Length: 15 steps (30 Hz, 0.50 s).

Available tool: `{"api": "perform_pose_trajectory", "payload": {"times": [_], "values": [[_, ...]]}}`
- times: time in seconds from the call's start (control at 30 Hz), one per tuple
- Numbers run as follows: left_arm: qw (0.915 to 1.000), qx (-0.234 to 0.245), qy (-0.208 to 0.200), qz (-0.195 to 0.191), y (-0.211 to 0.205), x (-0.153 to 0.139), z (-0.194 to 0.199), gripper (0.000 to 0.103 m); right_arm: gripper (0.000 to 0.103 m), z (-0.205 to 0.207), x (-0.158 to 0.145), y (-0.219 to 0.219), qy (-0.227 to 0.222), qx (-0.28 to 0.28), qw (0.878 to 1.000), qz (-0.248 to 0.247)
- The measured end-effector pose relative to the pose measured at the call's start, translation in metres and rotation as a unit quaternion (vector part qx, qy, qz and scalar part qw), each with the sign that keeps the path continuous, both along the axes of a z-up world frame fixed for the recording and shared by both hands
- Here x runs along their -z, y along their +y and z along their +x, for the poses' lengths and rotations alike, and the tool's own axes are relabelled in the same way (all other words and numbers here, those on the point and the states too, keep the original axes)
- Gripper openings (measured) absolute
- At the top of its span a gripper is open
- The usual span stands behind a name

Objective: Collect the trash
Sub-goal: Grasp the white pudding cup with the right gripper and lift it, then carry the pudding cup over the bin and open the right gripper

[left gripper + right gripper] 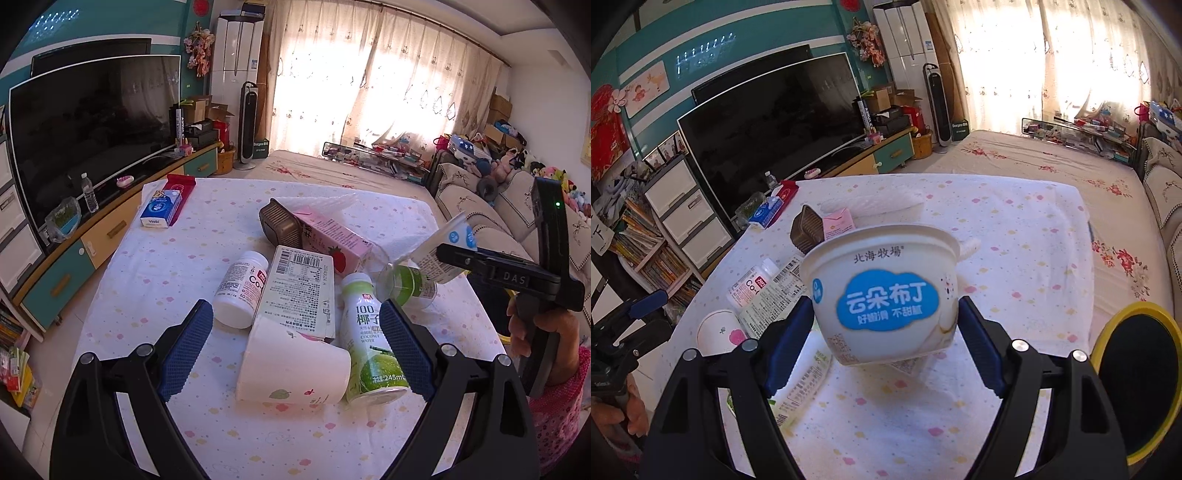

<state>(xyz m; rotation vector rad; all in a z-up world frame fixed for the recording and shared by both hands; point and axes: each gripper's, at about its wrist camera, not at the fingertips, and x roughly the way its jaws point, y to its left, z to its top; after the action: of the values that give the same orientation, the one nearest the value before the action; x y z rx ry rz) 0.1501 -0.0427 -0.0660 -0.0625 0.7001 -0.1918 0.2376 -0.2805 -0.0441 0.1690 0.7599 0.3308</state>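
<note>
My right gripper (884,332) holds the white pudding cup (886,295) up off the table (1015,236), mid frame. The yellow-rimmed bin (1137,380) sits at the lower right edge. My left gripper (295,343) is wide and empty over the trash pile (306,295). The table's far half is bare.

The middle of the tabletop (155,266) is crowded: a paper cup (291,365), coconut water bottle (373,343), flat carton (299,288), white pill bottle (242,288) and pink milk carton (332,240) lie touching one another. The right side, toward the black bin (1137,384) with a yellow rim at the right edge, is bare cloth, as are the left edge and near edge
</note>
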Motion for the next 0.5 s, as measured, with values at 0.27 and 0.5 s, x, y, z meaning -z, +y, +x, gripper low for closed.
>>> {"api": "perform_pose_trajectory", "payload": {"times": [0.27, 0.5], "values": [[1.0000, 0.003, 0.001, 0.001, -0.003, 0.002, 0.001, 0.090, 0.075, -0.022, 0.032, -0.130, 0.021, 0.176, 0.984, -0.024], [0.9999, 0.007, 0.008, 0.006, -0.012, 0.008, 0.002, 0.090, 0.075, -0.027, 0.103, -0.206, 0.085, 0.283, 0.954, -0.057]]}}
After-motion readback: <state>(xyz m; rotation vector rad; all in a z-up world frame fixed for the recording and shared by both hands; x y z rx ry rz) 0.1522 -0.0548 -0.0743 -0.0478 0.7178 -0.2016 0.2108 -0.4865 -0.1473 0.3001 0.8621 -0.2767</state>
